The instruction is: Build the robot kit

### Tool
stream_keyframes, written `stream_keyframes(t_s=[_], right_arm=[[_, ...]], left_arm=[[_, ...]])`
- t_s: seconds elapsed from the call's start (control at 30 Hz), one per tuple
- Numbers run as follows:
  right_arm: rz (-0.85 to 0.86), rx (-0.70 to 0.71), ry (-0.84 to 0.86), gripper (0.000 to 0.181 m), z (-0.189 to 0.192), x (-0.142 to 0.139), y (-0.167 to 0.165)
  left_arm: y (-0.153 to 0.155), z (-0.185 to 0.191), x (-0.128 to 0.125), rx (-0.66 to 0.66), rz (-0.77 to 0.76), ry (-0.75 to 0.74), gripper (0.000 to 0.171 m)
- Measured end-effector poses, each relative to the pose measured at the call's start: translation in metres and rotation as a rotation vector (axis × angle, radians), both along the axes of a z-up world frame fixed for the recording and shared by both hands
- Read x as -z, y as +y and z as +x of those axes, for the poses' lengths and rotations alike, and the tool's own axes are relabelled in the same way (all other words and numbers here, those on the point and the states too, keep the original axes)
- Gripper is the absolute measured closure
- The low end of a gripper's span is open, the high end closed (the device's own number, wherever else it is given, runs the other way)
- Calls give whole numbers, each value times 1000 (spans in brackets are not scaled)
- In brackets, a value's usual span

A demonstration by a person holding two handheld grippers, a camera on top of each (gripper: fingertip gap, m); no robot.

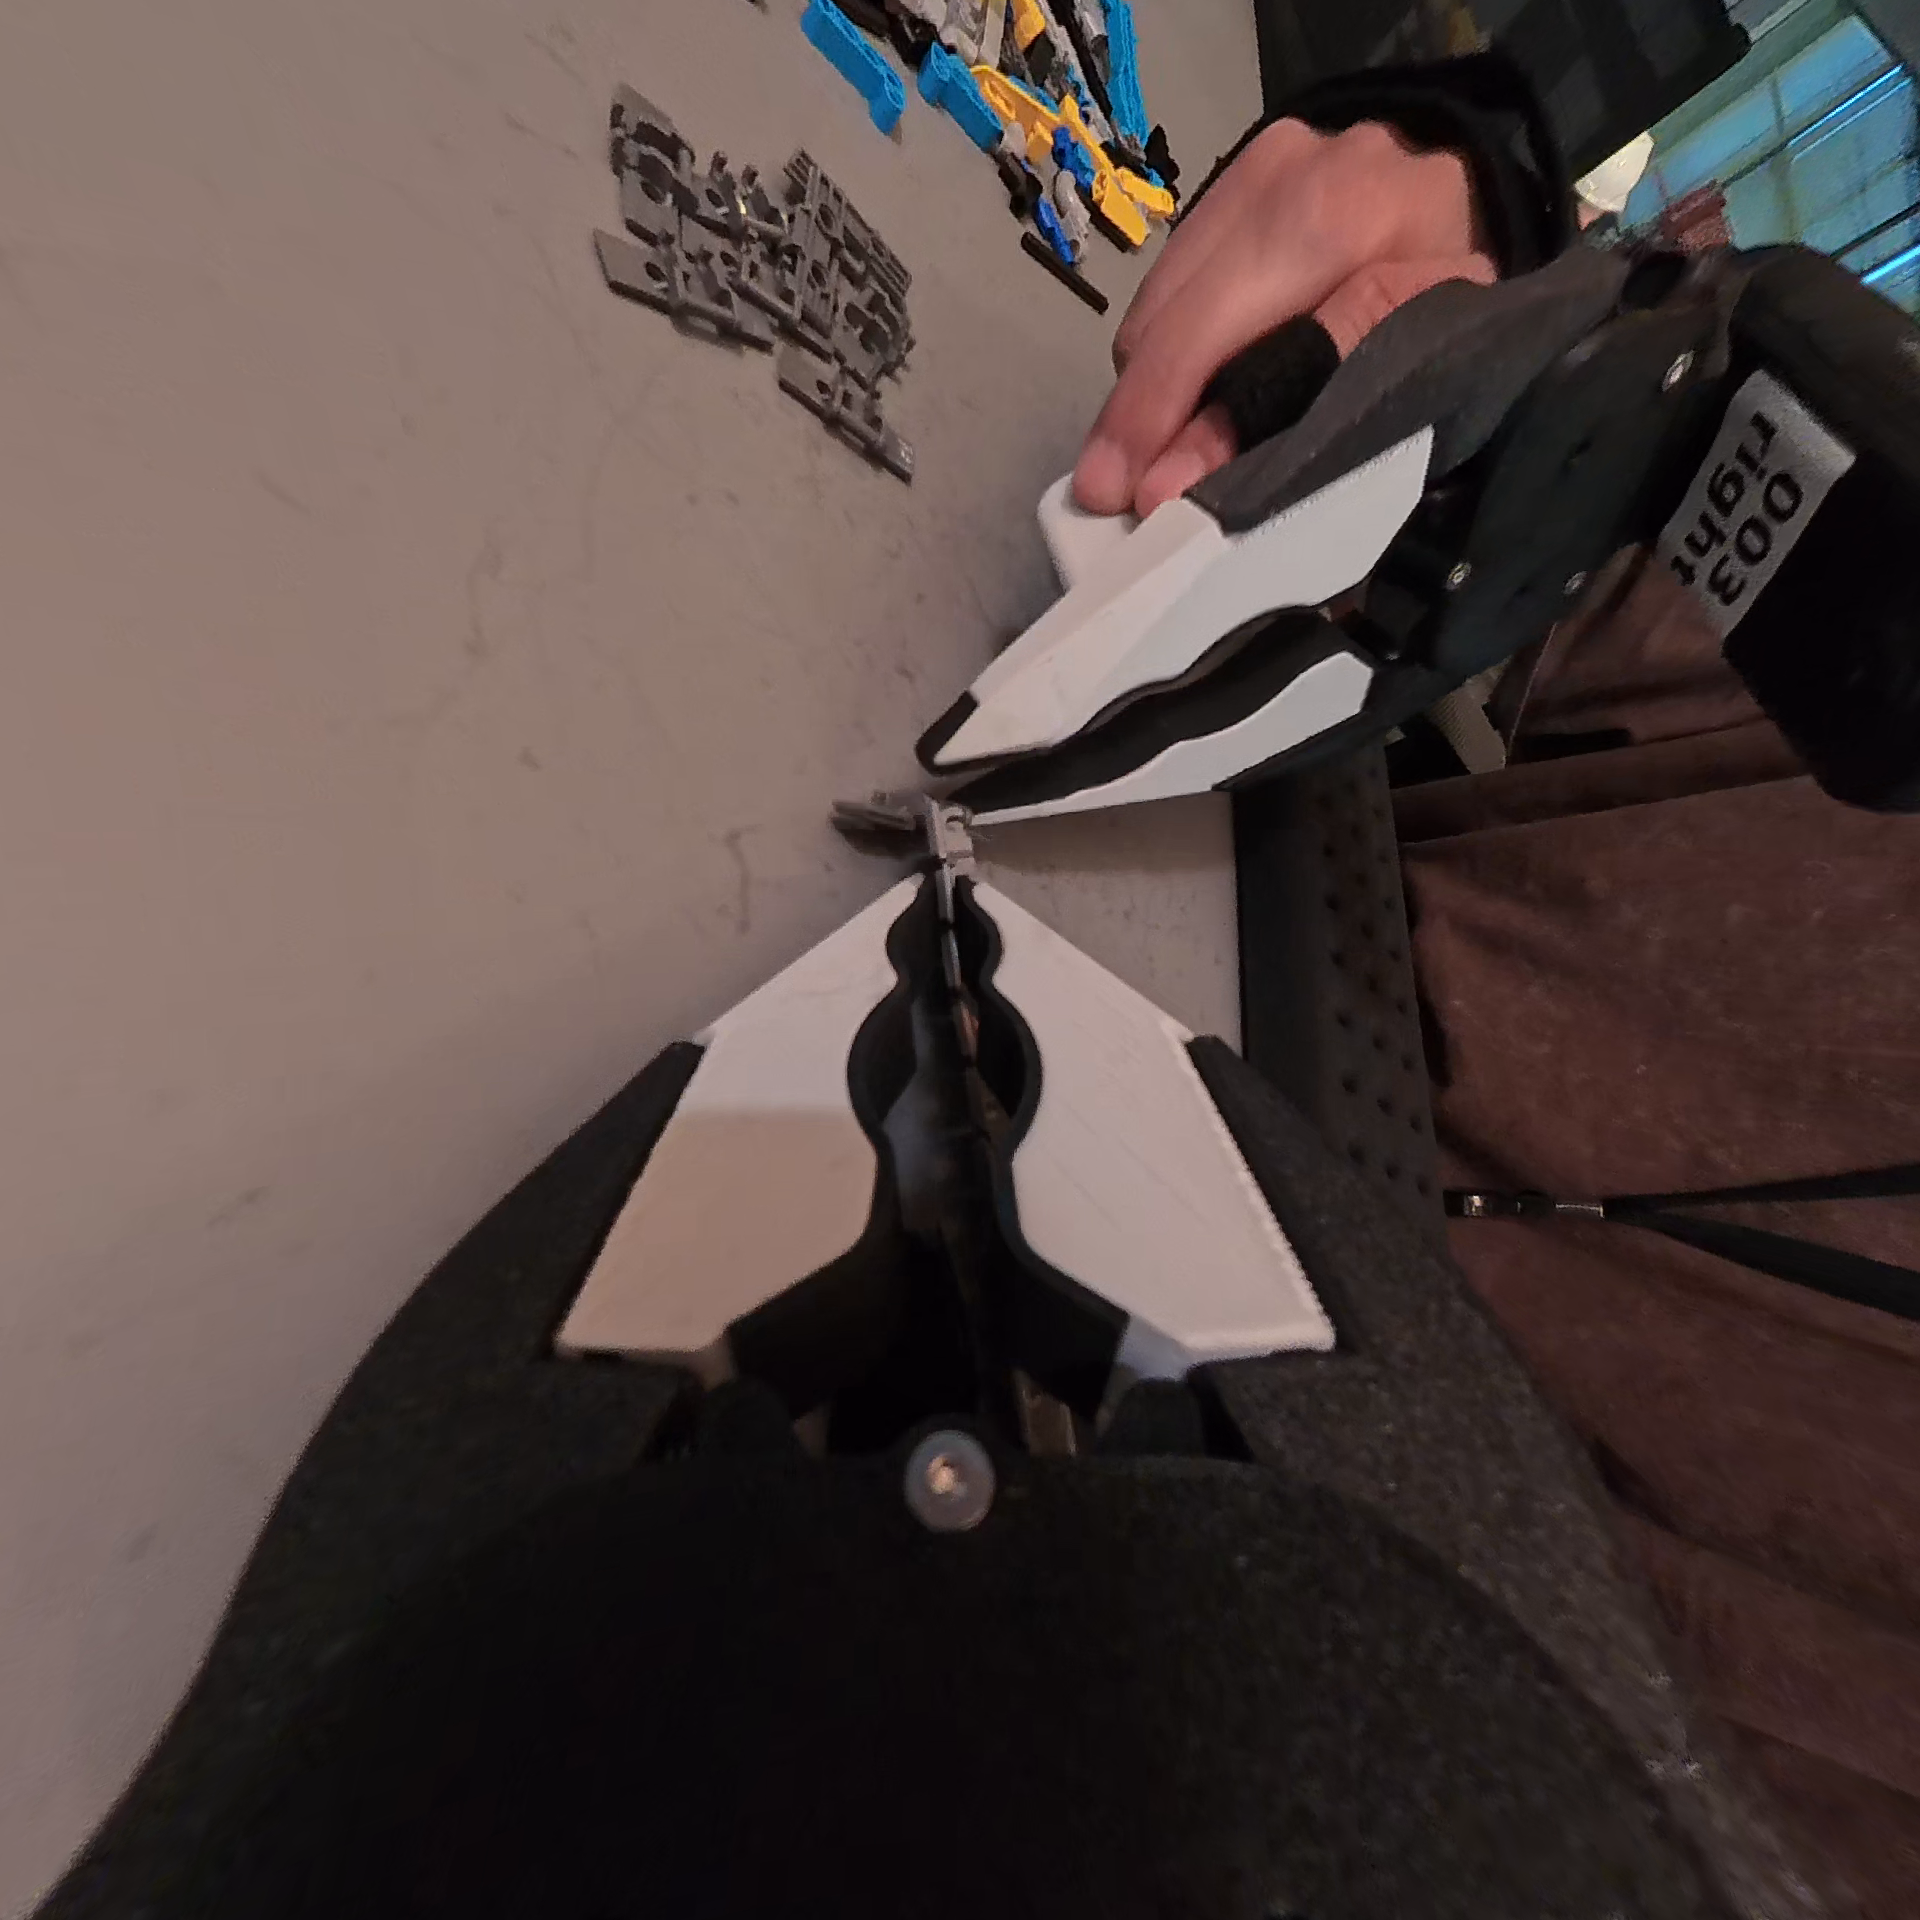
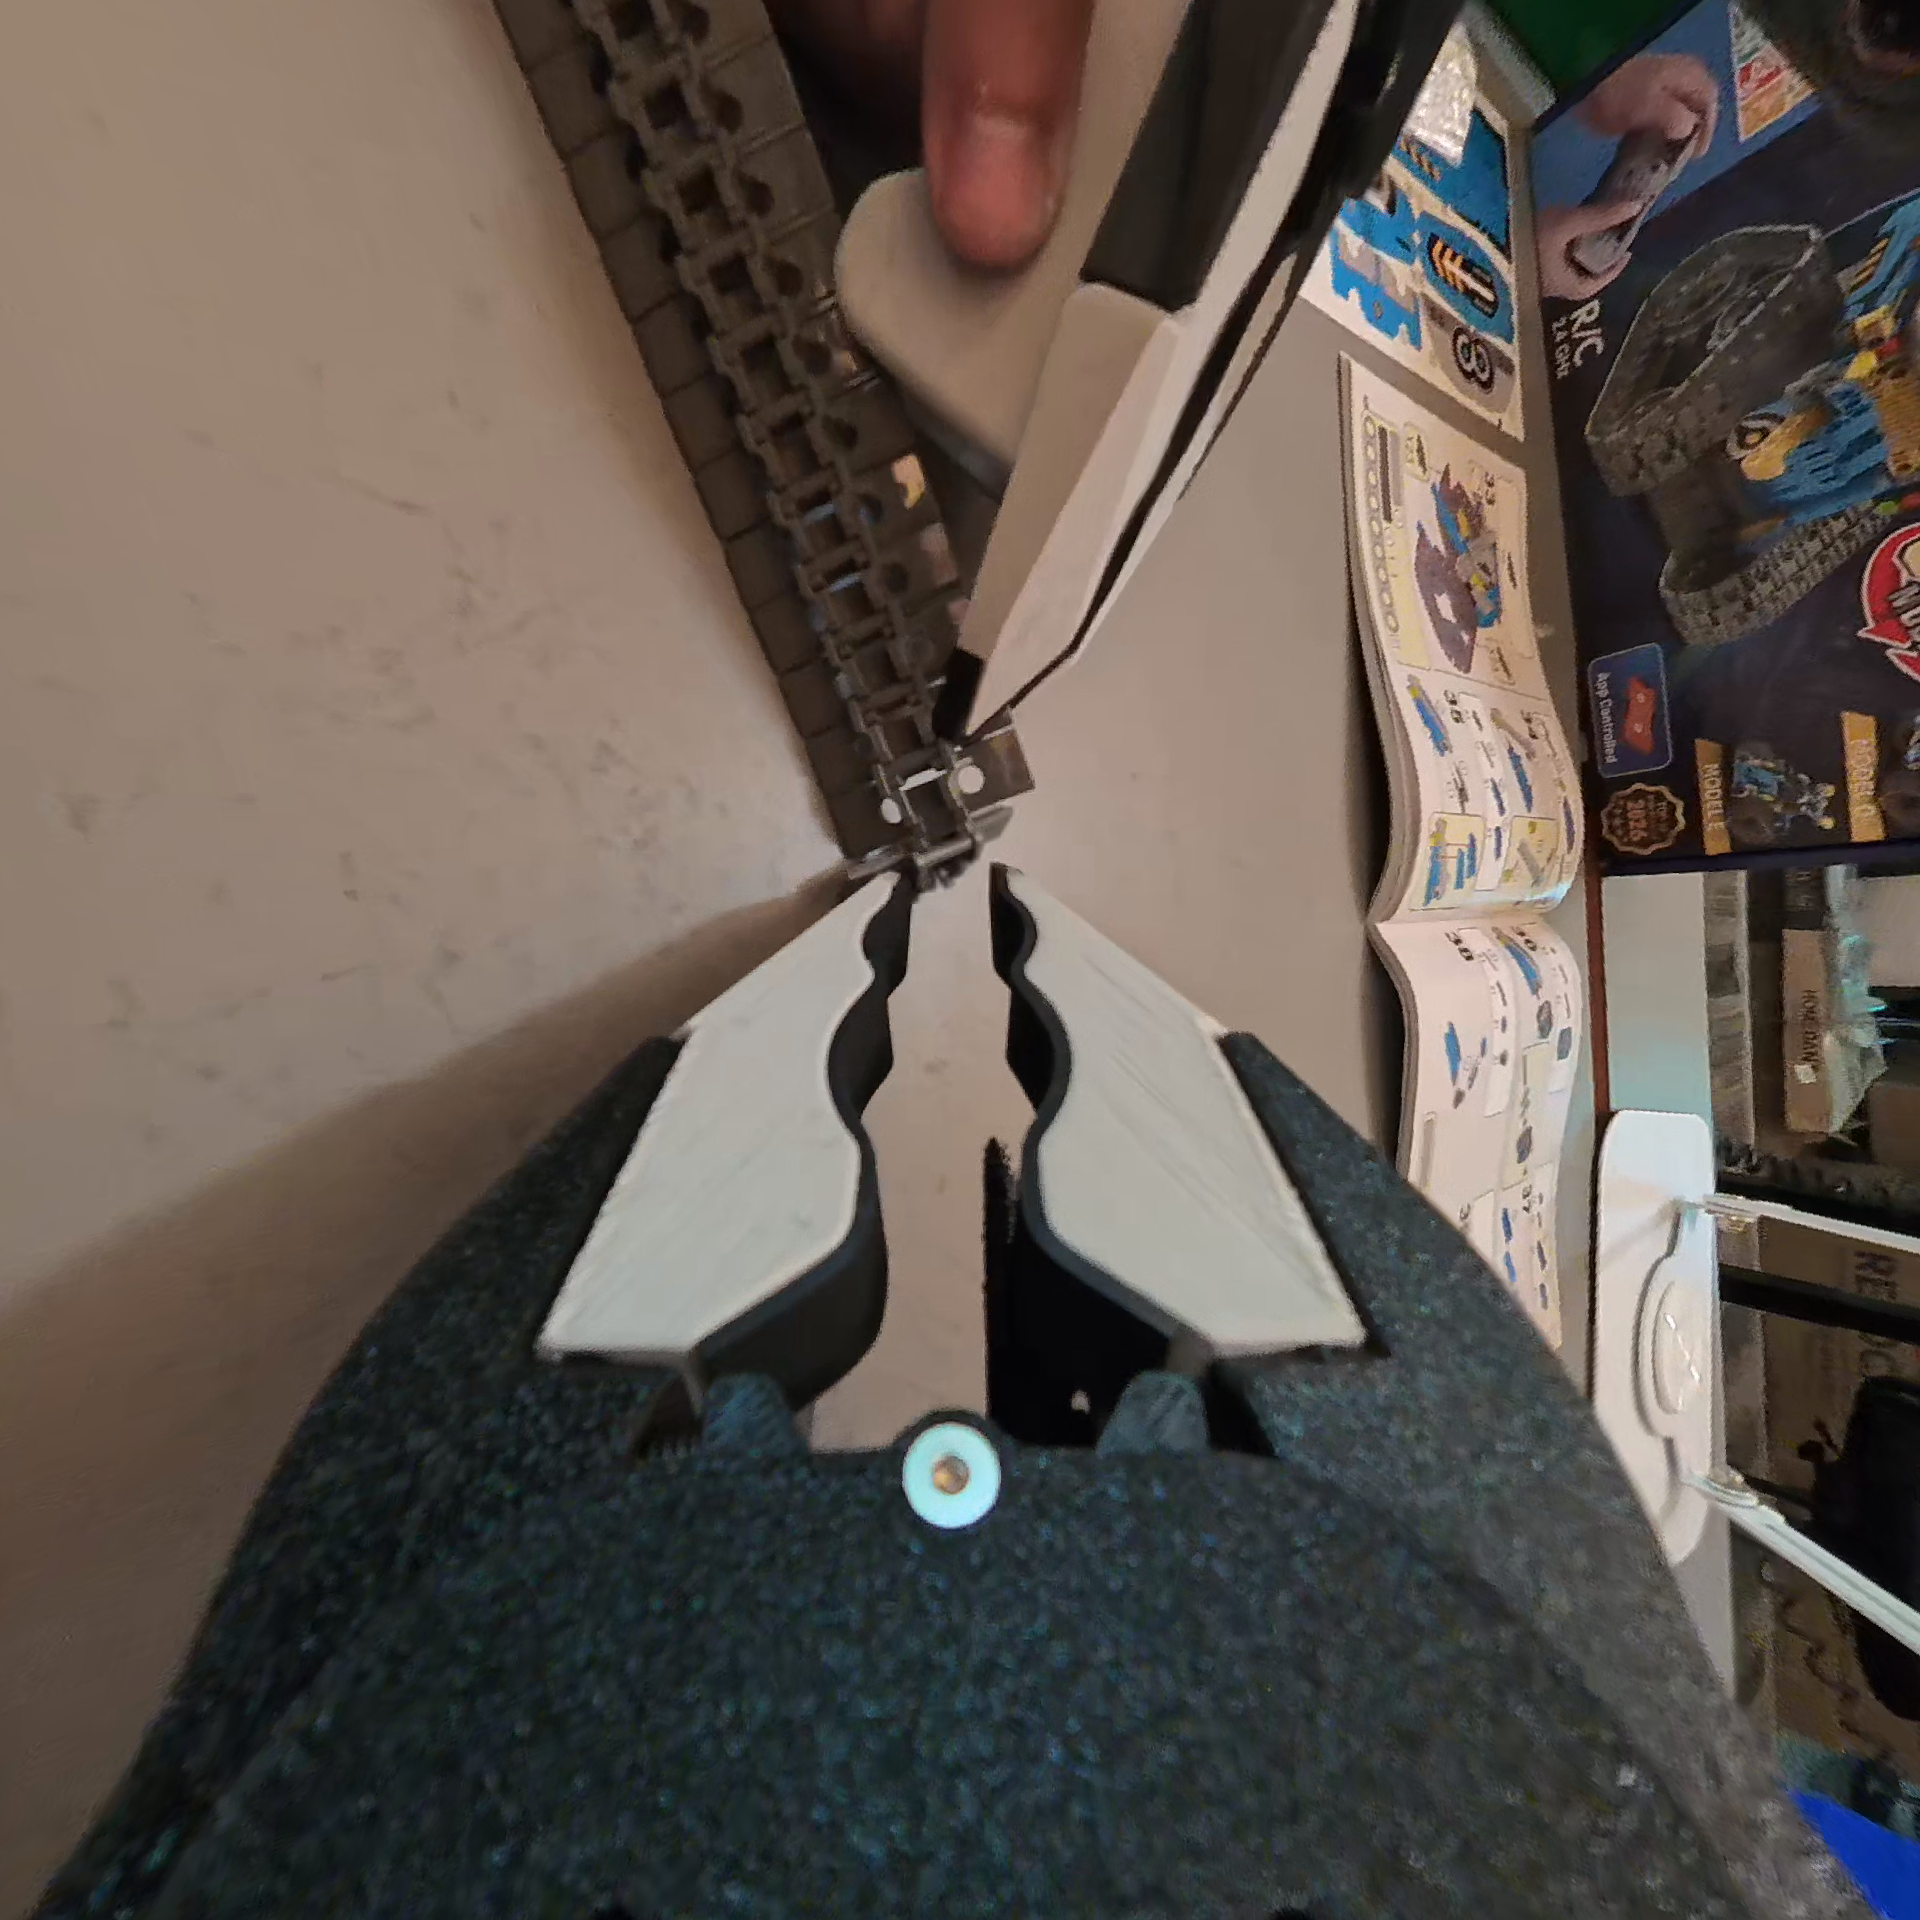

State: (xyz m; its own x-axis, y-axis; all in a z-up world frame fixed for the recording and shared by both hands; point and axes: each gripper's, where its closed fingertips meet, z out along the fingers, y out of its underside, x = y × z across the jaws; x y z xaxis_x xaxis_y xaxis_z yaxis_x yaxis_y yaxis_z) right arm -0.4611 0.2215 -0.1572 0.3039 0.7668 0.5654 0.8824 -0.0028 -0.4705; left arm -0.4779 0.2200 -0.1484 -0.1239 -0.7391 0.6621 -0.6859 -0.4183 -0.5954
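1. Two grippers meet at the grey track chain [image 2: 727, 343] above the table [image 2: 312, 520]; its end link [image 2: 951, 800] sits at centre.
2. Left gripper [image 1: 951, 883] is pressed together on the chain, held edge-on; such a thin hold probably twists easily.
3. Right gripper [image 2: 951, 883] is spread; one fingertip [image 2: 902, 891] touches the end link, at 12 o'clock.
4. Spare grey links [image 1: 758, 281] lie at 11 o'clock in the left wrist view; booklet [image 2: 1475, 727] at 3 o'clock in the right.
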Motion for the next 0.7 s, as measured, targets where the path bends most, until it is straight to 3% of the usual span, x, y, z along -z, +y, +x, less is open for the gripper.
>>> stream_keyframes(t_s=[0.13, 0.47, 0.7], right_arm=[[-4, -7, 22, 169, -3, 2, 1], [-511, 72, 435, 155, -4, 7, -10], [-457, 98, 419, 155, -5, 1, -15]], left_arm=[[2, -1, 0, -7, -14, 5, 169], [3, -4, 2, -10, -43, 29, 169], [2, -6, 2, 1, -55, 33, 169]])
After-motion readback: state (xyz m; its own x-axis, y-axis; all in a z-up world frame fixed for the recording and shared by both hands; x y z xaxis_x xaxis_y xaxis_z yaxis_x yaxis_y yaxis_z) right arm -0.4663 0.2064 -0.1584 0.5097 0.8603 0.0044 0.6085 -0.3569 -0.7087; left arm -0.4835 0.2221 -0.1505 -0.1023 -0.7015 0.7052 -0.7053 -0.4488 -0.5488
